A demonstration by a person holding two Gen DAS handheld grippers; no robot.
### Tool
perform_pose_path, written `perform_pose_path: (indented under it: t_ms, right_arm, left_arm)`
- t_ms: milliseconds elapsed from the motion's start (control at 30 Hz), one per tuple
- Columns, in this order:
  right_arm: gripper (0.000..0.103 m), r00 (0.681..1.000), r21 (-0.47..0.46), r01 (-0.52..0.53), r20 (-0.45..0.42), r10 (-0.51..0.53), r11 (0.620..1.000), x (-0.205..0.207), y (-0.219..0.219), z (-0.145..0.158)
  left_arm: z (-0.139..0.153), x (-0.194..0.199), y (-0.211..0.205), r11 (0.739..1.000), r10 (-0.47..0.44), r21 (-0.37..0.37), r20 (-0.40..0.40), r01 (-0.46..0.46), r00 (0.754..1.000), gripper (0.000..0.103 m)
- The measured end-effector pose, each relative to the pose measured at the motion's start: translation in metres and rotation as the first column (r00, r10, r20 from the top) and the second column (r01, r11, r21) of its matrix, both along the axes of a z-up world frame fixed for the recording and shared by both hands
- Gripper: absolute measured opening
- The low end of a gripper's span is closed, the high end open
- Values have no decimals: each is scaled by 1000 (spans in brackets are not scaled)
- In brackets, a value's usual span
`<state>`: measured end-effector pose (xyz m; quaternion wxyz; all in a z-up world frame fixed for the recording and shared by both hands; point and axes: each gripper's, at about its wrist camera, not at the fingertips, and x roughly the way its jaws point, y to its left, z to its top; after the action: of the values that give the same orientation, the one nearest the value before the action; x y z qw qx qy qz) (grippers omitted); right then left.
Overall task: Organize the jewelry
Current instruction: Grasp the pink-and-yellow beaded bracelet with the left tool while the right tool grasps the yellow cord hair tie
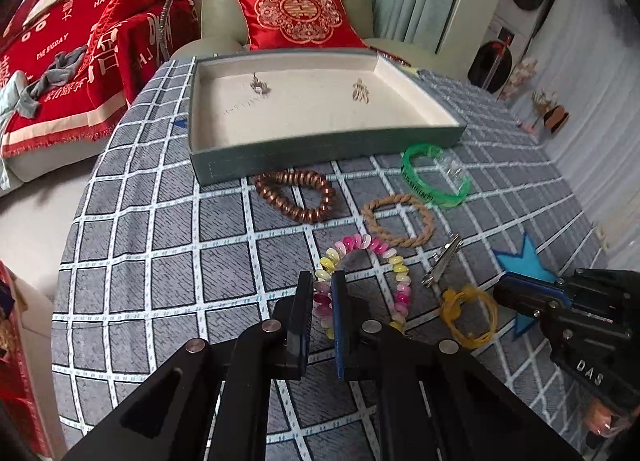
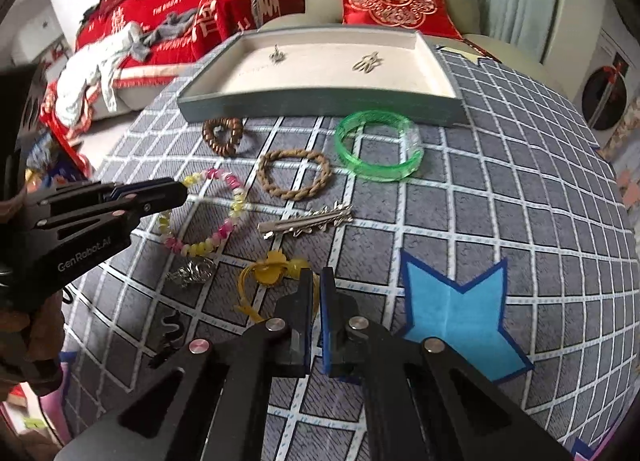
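Jewelry is lying on the checked surface (image 1: 160,229); I'm clamping my left gripper (image 1: 322,281) on the pink-and-yellow bead bracelet (image 1: 366,245), right gripper (image 2: 316,281) on the yellow cord loop (image 2: 268,277), lifting slowly toward the tray (image 1: 328,153)

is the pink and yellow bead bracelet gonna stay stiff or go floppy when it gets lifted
Probably floppy: the bead bracelet is separate beads in an uneven loop, so it should sag and swing. Smooth, glossy beads may slip in the left gripper, which pinches one side.
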<state>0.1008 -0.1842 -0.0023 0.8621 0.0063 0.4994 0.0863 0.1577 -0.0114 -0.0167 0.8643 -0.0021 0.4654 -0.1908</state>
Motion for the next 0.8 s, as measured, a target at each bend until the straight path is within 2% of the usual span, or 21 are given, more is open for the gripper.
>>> perform_pose_path:
  t_ms: [167,300,333,400,433,467,600,633,667,700,733,767,800]
  right_arm:
    - [4,999,51,24,23,-25,998,-1,-11,17]
    - [5,999,46,-35,2,35,998,2,-6,13]
    - [8,999,34,-48,-7,48,998,3,-4,10]
    - [32,996,12,-83,-19,83,997,5,3,4]
    - [50,996,-4,-93,-18,93,996,6,6,1]
    - [54,995,-25,-100,-18,100,995,7,9,-3]
    - [53,992,-51,-127,-33,125,991,10,14,-12]
    - [50,991,-63,-133,-36,131,989,11,17,-15]
    - [43,989,-81,-141,-43,138,987,13,20,-18]
    - [43,988,-98,-153,-49,148,983,14,23,-22]
    - [31,987,-106,-159,-34,157,982,13,25,-21]
    - [11,986,-96,-167,-38,164,981,14,27,-21]
    - [4,986,-94,-165,-42,161,982,14,28,-20]
  left_arm:
    - [13,-2,9,999,7,-35,16,-6,1000,24]
    - [17,-3,11,999,12,-33,26,-11,1000,24]
    - [18,-4,12,999,16,-33,25,-15,1000,24]
    - [17,-3,14,999,23,-35,20,-22,1000,24]
    - [17,-4,15,999,24,-35,20,-24,1000,24]
    - [17,-4,15,999,26,-34,20,-26,999,24]
    - [17,-4,17,999,28,-29,18,-28,999,24]
    - [16,-4,18,999,29,-29,17,-28,999,24]
    - [16,-3,17,999,30,-29,15,-30,999,24]
    - [15,-3,18,999,33,-29,12,-32,999,24]
    - [15,-2,18,999,33,-29,10,-33,999,24]
    - [14,-3,18,999,33,-29,10,-33,999,24]
    - [14,-3,19,999,33,-27,10,-33,999,24]
